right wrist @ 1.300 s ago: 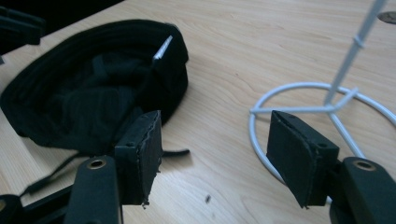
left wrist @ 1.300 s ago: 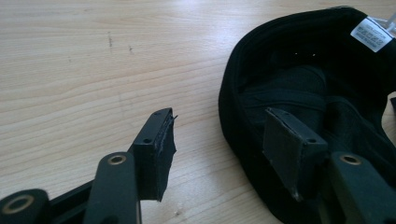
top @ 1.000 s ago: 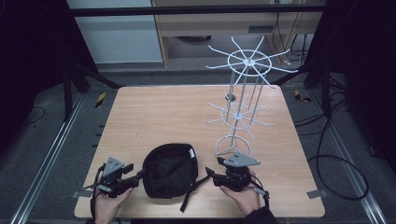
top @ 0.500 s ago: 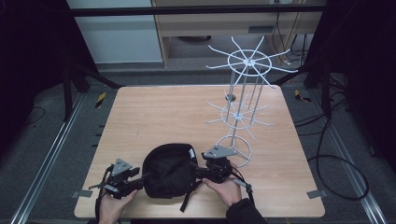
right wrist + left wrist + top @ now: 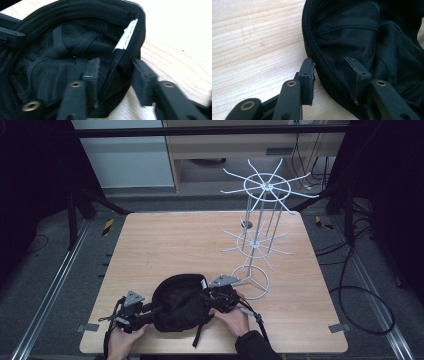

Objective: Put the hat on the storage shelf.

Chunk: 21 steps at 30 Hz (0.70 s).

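Both of the person's hands come in low from the near edge of the table (image 5: 165,245), forearms nearly flat, one on each side of a black cap (image 5: 180,302) that lies upside down near that edge. The left gripper (image 5: 145,312) points in from the cap's left side, the right gripper (image 5: 212,300) from its right. The cap is soft black fabric, rounded, with stitched seams, crossing tapes inside the crown and a white label (image 5: 126,37) sewn at the inner band. The table is pale wood grain. Behind stands a white wire rack (image 5: 260,230), with spokes on two tiers and a ring base. Each gripper's jaws stand apart and straddle the cap's rim, one jaw inside, one outside, not yet pressed together.
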Motion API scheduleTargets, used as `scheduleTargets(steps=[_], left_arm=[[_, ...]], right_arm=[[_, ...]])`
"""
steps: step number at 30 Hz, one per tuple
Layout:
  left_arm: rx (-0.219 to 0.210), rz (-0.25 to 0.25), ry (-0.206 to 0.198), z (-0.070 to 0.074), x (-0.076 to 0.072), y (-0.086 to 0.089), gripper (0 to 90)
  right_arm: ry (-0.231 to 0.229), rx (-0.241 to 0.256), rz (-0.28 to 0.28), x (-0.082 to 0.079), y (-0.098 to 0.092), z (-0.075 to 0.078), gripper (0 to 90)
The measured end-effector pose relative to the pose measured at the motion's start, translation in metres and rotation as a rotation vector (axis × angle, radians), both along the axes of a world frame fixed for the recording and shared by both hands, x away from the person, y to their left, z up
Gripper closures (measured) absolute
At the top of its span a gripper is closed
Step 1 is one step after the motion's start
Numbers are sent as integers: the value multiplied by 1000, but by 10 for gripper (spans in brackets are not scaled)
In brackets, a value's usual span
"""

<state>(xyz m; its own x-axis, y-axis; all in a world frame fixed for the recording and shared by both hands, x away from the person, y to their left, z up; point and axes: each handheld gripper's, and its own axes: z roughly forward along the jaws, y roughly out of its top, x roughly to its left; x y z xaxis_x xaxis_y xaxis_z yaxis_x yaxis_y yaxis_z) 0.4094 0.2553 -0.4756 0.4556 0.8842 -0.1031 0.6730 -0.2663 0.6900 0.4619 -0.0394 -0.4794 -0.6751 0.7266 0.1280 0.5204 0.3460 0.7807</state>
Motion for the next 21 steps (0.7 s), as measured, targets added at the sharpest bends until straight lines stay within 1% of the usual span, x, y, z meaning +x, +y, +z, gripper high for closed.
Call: scheduleTargets(steps=[1,2,3,4,5,6,7,8,9,11,12,14,15,16,18,20,21], left_arm=[[0,4,7,-1,0,0,618],[1,8,12,-1,1,0,628],[4,16,24,-2,2,1,638],[4,16,24,-2,2,1,663],[5,19,27,-2,2,1,663],[3,25,28,-2,3,1,685],[3,25,28,-2,3,1,698],[-2,27,31,-3,4,1,698],[-2,31,30,-3,5,1,719],[-9,37,31,-3,7,1,751],[-17,41,28,-3,9,0,771],[-24,46,20,-2,12,-1,782],[-24,46,20,-2,12,-1,787],[-28,50,14,-2,15,-2,787],[-28,64,-6,-2,21,-5,797],[-38,76,-12,-3,27,-7,800],[-38,76,-12,-3,27,-7,802]], right_arm=[[9,2,0,0,1,-1,685],[13,-2,0,0,2,-1,730],[7,-9,3,-1,2,0,766],[7,-9,3,-1,2,0,766],[-4,-16,3,-2,1,2,808],[-16,-15,6,-3,-1,4,820],[-16,-15,6,-3,-1,4,820],[-21,-4,8,-3,-3,6,823],[-25,8,9,-4,-5,9,825],[-47,30,21,-6,-9,15,826],[-76,55,37,-9,-11,23,827],[-113,70,58,-13,-13,30,827],[-113,70,58,-13,-13,30,827],[-129,81,68,-15,-14,33,827],[-175,105,101,-21,-14,42,827],[-199,116,126,-25,-13,47,828],[-199,116,126,-25,-13,47,828]])
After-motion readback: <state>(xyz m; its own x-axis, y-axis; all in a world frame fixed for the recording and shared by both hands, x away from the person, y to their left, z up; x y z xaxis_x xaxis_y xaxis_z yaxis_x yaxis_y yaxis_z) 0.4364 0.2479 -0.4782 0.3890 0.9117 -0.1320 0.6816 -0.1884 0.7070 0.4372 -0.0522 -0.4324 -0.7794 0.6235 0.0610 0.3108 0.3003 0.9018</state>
